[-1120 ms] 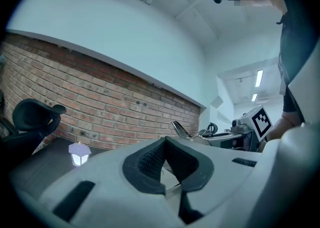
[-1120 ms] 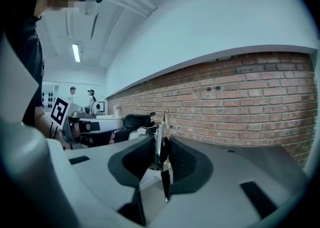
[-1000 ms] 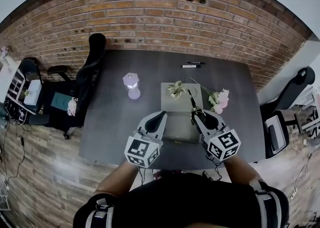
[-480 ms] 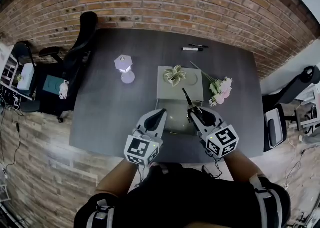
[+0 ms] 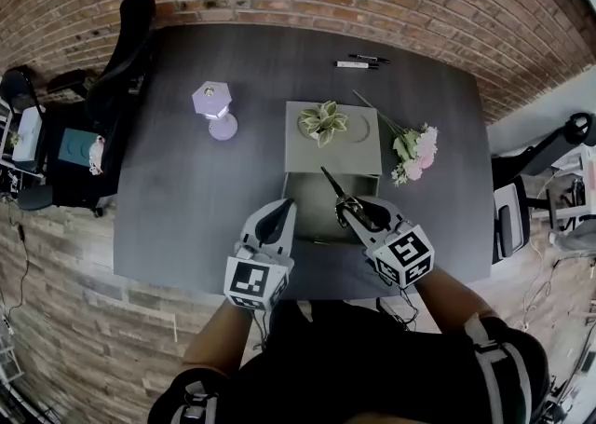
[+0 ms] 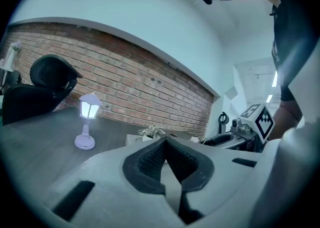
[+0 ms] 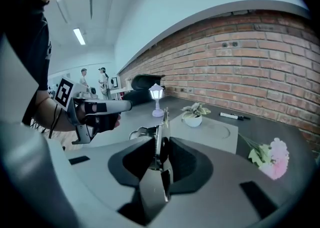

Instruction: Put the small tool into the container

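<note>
Clamping the small tool [image 7: 161, 132] between its fingers, the right gripper [image 7: 161, 144] holds it upright, with the thin metal end sticking out past the fingertips. From the head view, the right gripper [image 5: 352, 214] sits at the near right of the grey container [image 5: 291, 191], and the tool [image 5: 333, 187] points away from the person over the container's open near half. The tool is held in the fingers, not lying in the container.

The left gripper [image 5: 279, 212] hangs just beside the container's near left corner. Its own view shows the left gripper [image 6: 166, 144] with fingers pressed together and nothing between them.

A small potted plant [image 5: 322, 121] stands on the container's closed far half. On the dark counter [image 5: 186, 189], a pale purple lamp [image 5: 212, 107] stands to the left, pink flowers [image 5: 415, 146] lie to the right, and two pens [image 5: 358, 62] lie near the far edge.
</note>
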{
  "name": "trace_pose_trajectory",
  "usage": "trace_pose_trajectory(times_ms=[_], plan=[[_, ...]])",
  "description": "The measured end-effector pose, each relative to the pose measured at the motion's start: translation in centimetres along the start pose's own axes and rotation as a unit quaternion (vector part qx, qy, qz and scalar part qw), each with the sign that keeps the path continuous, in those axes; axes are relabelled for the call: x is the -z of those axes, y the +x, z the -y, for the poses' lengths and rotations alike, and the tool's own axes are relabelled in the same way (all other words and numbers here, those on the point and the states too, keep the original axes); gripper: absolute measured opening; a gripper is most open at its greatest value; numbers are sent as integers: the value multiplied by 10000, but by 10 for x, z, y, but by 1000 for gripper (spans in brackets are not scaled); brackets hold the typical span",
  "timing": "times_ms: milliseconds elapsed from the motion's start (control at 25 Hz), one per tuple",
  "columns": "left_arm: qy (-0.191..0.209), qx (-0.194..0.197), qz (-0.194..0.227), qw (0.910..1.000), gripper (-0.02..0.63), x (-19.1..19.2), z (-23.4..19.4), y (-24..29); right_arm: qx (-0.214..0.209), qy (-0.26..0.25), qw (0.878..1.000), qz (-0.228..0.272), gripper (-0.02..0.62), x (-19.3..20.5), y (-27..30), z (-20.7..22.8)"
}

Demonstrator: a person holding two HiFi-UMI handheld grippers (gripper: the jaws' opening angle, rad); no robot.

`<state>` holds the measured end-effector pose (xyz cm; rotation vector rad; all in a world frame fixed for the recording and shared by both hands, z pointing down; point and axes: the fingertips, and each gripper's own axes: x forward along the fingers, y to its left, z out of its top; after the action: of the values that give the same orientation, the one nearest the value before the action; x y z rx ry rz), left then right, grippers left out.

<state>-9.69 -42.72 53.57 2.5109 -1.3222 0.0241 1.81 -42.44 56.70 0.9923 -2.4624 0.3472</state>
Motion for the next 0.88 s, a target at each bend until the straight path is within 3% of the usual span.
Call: trace_pose_trajectory(times_ms=[240, 560, 880], plan=[[-187, 43, -8, 9998, 9, 18, -2, 5, -84, -51, 9994, -344, 91, 22, 19, 2], [-344, 41, -117, 9993, 9, 29, -6, 9, -31, -495, 9930, -1067, 91, 51, 46, -1], [-401, 101, -134, 9991, 9, 31, -1, 10, -33, -919, 9855, -1423, 95, 66, 59, -6]])
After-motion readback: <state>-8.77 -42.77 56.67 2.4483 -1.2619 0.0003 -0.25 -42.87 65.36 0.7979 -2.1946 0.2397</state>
